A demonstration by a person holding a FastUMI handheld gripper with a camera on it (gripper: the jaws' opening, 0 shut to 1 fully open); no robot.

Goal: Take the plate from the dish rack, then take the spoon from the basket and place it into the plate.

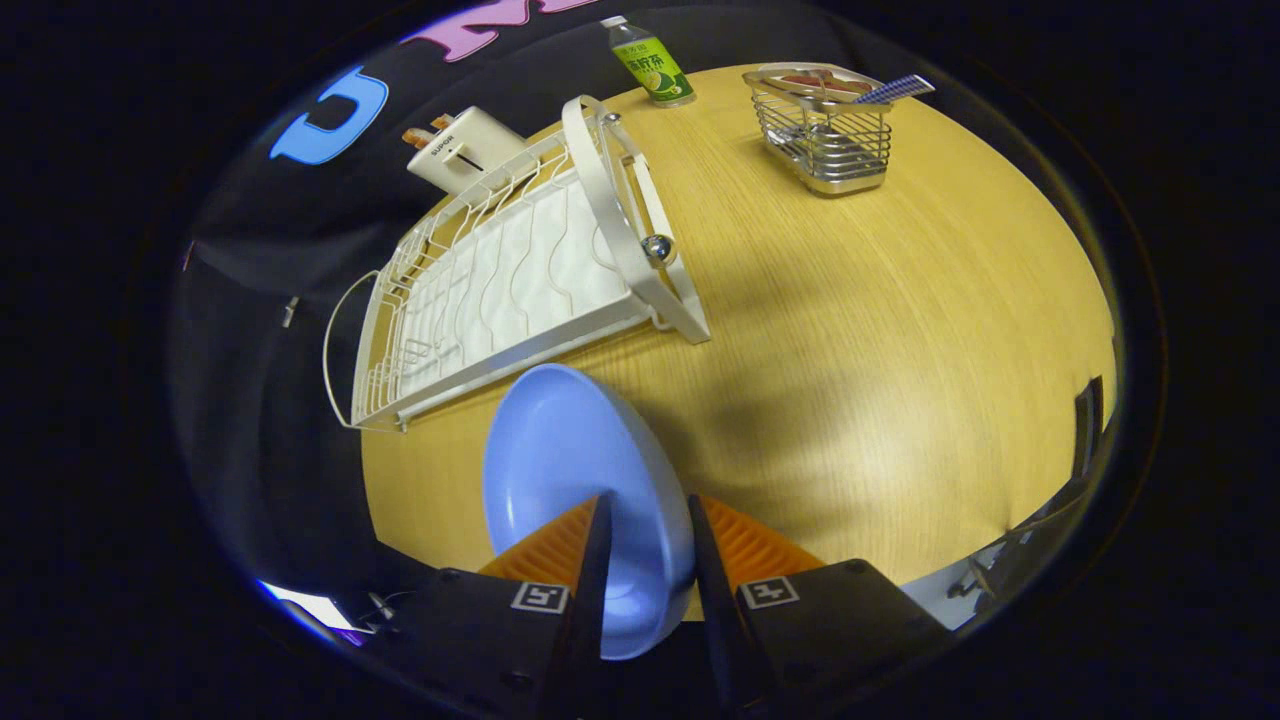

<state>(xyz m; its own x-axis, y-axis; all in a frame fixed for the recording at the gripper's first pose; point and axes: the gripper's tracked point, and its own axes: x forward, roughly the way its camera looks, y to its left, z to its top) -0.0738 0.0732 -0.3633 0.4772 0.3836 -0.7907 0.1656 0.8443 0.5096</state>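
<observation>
A light blue plate [570, 470] stands tilted on its edge between my fingers, held above the wooden table [850, 350]. My gripper [645, 520] is shut on the plate's rim, one finger on each face. The white wire dish rack [500, 290] lies just beyond the plate, tilted in view, with no dishes in it. Far beyond the fingers stands a metal wire basket [828, 130]. A spoon with a blue checked handle [895, 90] sticks out of the basket's top.
A green-labelled bottle [650, 62] stands at the table's far edge between rack and basket. A cream toaster [462, 150] sits behind the rack. The table's near edge runs just under the fingers, with dark equipment [1085, 420] off its right side.
</observation>
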